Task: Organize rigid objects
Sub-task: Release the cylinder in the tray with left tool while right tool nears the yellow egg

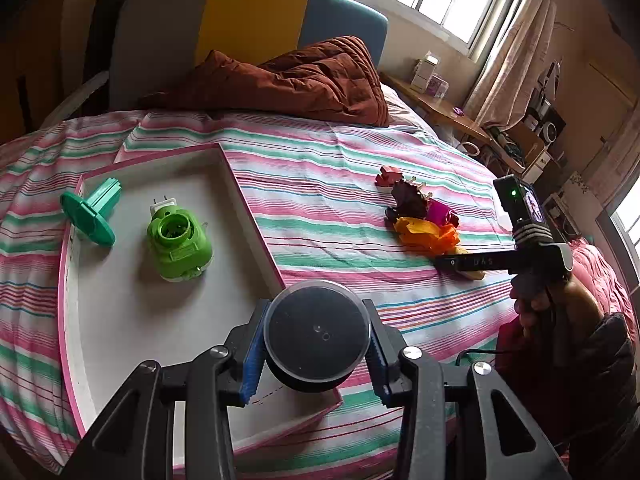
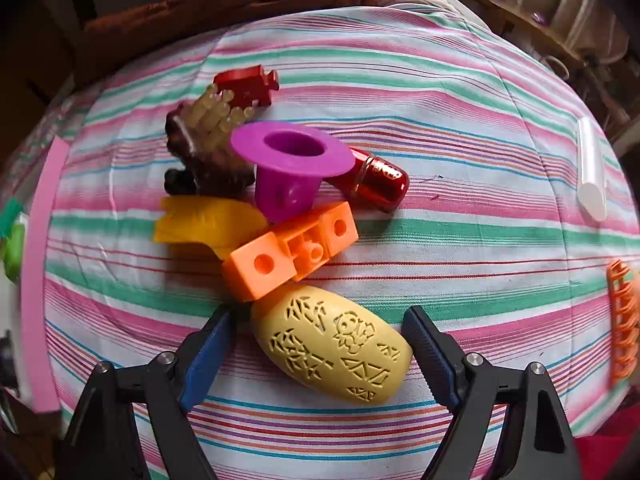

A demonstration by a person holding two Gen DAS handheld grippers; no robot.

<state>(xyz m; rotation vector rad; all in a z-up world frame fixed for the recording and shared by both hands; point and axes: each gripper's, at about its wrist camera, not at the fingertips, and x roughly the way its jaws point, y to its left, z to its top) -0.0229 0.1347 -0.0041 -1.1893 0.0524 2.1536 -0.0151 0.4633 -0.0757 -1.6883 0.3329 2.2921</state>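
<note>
Left wrist view: left gripper (image 1: 316,344) clamped on a black round lidded jar (image 1: 316,338), blue pads tight on both sides, held over the 4 o'clock corner of the tray.
Tray: white, pink-rimmed tray (image 1: 256,216) lies on the striped bedsheet (image 1: 340,160); green plug-in device (image 1: 178,242) near its centre, teal flanged part (image 1: 90,216) at its 10 o'clock edge.
Pile seen from left: toy heap at 2 o'clock, well apart from tray; a person's hand (image 1: 536,304) holds the other tool beside it.
Right wrist view: right gripper (image 2: 320,348) open, jaws spread either side of a yellow engraved capsule (image 2: 332,348); pads not touching it. Capsule lies on the sheet.
Pile, close: orange block (image 2: 290,252) touches the capsule at 12 o'clock; purple flanged cup (image 2: 290,168) leans above it; red capsule (image 2: 376,178) at 2 o'clock; yellow ridged piece (image 2: 204,220) at 10 o'clock; brown bristled piece (image 2: 208,144) and red brick (image 2: 248,82) at 11 o'clock.
Outliers: white tube (image 2: 592,168) at 2 o'clock, orange hair claw (image 2: 622,320) at 3 o'clock edge, both well apart from the pile.
</note>
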